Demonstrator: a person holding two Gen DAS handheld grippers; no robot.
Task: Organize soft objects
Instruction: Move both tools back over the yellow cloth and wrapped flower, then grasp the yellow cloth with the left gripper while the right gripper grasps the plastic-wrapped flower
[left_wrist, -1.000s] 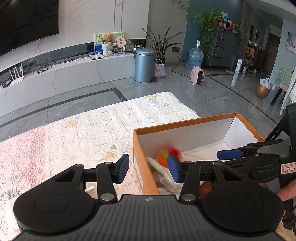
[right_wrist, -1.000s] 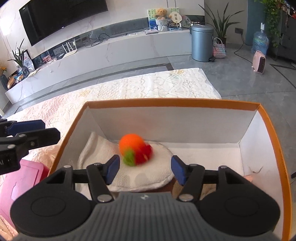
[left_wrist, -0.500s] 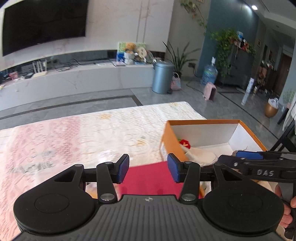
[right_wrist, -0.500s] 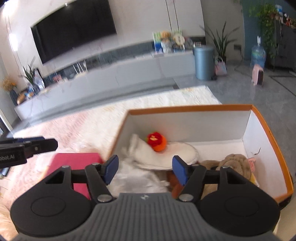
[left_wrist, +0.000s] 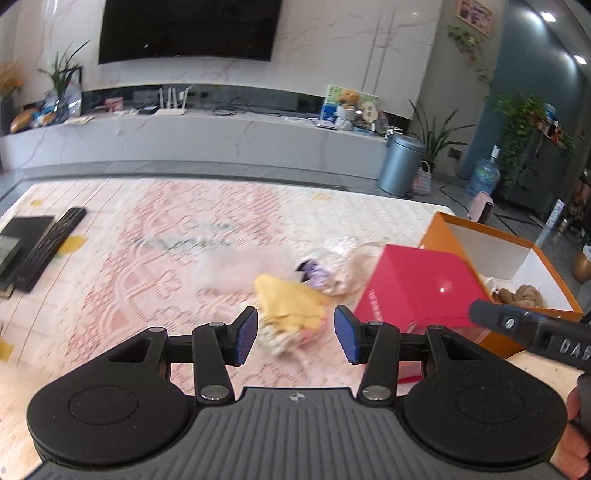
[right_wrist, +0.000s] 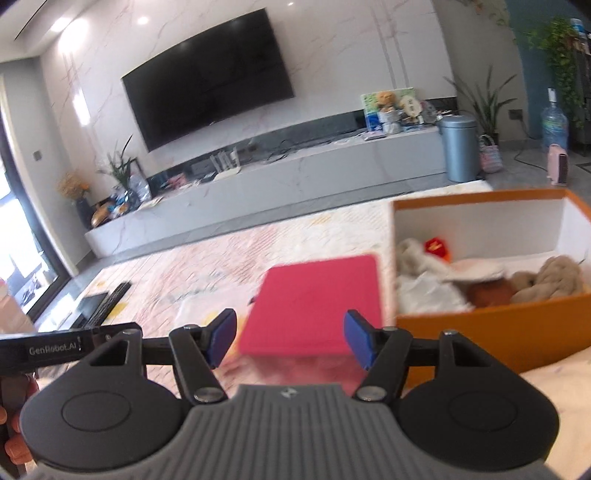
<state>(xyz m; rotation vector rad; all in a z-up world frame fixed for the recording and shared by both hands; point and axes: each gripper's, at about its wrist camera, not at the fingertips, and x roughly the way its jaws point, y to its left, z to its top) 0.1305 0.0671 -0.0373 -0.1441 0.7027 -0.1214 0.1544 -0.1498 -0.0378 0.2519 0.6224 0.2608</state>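
The orange box (right_wrist: 491, 328) with white walls holds white cloths (right_wrist: 424, 273), a red and orange ball (right_wrist: 436, 248) and a tan plush (right_wrist: 554, 277); it also shows in the left wrist view (left_wrist: 439, 230). A yellow soft item (left_wrist: 288, 301) and a purple item in clear wrap (left_wrist: 321, 271) lie blurred on the lace cloth. My left gripper (left_wrist: 294, 339) is open and empty just short of the yellow item. My right gripper (right_wrist: 290, 341) is open and empty, left of the box.
A red flat box (right_wrist: 317, 295) lies beside the orange box; it also shows in the left wrist view (left_wrist: 417, 288). A black remote (left_wrist: 51, 247) and dark books (left_wrist: 14, 236) lie at the table's far left. A TV bench stands beyond.
The ball came to rest in the box. Both grippers pulled back and swung left, away from the box. The left gripper now faces the loose soft items on the cloth.
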